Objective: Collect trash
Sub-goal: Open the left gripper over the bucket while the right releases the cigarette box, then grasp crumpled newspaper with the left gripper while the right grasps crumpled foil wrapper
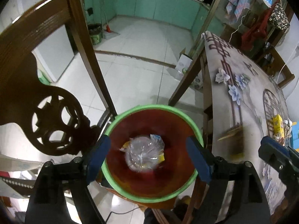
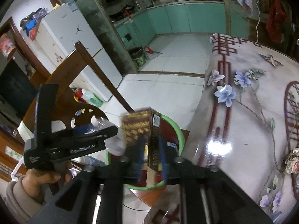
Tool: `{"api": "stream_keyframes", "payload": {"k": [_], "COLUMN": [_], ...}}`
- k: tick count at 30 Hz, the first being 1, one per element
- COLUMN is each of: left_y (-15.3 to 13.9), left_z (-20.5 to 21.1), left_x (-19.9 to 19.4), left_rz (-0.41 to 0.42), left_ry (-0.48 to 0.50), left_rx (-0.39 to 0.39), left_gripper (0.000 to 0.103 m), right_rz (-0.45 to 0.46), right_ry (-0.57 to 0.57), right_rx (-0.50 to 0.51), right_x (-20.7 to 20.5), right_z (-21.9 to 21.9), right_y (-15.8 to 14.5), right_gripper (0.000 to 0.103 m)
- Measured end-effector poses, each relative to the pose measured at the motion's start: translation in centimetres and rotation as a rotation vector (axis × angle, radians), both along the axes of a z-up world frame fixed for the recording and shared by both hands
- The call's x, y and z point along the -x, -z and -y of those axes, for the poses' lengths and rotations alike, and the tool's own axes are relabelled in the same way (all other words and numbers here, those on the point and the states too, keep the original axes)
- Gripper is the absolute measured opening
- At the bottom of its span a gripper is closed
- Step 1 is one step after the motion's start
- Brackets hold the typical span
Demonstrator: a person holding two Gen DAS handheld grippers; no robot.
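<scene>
A red bin with a green rim [image 1: 155,106] stands below my left gripper [image 1: 148,156], whose blue fingers [image 1: 99,155] are spread wide over it with nothing between them. A knotted clear plastic bag [image 1: 143,153] lies at the bottom of the bin beside yellow scraps. In the right wrist view my right gripper [image 2: 151,149] hangs over the bin's rim [image 2: 179,130]. A blurred brown-and-gold box [image 2: 136,127] stands between its fingers, and the pads do not seem to press on it. The left gripper [image 2: 106,132] shows at the left, held by a hand [image 2: 43,177].
A carved wooden chair back [image 1: 46,115] rises left of the bin. At the right stands a table with a floral cloth [image 1: 243,102], bearing a yellow carton [image 1: 278,125] and crumpled wrappers [image 2: 293,160]. White tiled floor [image 1: 142,43] stretches beyond to a dark bin [image 1: 95,31].
</scene>
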State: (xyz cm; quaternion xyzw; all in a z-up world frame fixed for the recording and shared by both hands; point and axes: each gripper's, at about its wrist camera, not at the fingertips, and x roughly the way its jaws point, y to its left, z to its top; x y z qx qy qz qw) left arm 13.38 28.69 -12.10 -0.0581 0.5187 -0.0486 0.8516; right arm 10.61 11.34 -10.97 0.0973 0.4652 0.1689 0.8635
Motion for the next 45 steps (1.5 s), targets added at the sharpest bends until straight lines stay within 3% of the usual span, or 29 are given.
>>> {"api": "stream_keyframes", "payload": {"k": [3, 10, 15, 21, 22, 24, 25, 30, 35, 37, 39, 45], "left_y": [-0.7, -2.8, -3.8, -4.0, -4.0, -4.0, -4.0, -4.1, -4.0, -3.9, -3.6, -2.0], "left_z": [-0.2, 0.7, 4.3, 9.0, 9.9, 11.4, 12.3, 17.1, 22.6, 24.6, 26.8, 33.8], "left_x": [0.3, 2.0, 3.6, 5.1, 5.4, 5.9, 6.2, 7.3, 8.4, 8.6, 8.6, 7.9], "left_rz": [0.014, 0.053, 0.072, 0.064, 0.059, 0.054, 0.054, 0.044, 0.032, 0.031, 0.025, 0.015], "left_ry": [-0.013, -0.005, 0.091, 0.185, 0.201, 0.225, 0.236, 0.26, 0.292, 0.3, 0.304, 0.339], "left_rx": [-0.004, 0.02, 0.015, 0.031, 0.034, 0.033, 0.03, 0.022, -0.006, -0.01, -0.008, -0.024], "left_gripper": [0.084, 0.084, 0.084, 0.084, 0.084, 0.084, 0.084, 0.084, 0.084, 0.084, 0.084, 0.084], "right_rz": [0.034, 0.048, 0.044, 0.041, 0.035, 0.003, -0.026, -0.123, -0.226, -0.243, -0.226, -0.138], "right_ry": [0.009, 0.017, 0.137, 0.294, 0.317, 0.336, 0.339, 0.341, 0.287, 0.277, 0.258, 0.226], "right_rx": [-0.014, -0.018, -0.044, 0.049, 0.069, 0.099, 0.125, 0.279, 0.295, 0.271, 0.23, 0.148], "right_x": [0.3, 1.4, 3.5, 7.2, 7.8, 8.3, 8.5, 8.2, 7.1, 7.0, 7.3, 9.7], "right_z": [0.0, 1.3, 6.0, 14.1, 15.8, 19.3, 21.5, 29.1, 33.0, 33.4, 34.0, 35.4], "right_y": [-0.4, -1.7, -2.8, -3.8, -4.0, -4.1, -3.9, -1.0, 3.6, 4.6, 4.7, 1.9], "right_gripper": [0.038, 0.038, 0.041, 0.042, 0.043, 0.066, 0.066, 0.066, 0.066, 0.046, 0.037, 0.036]}}
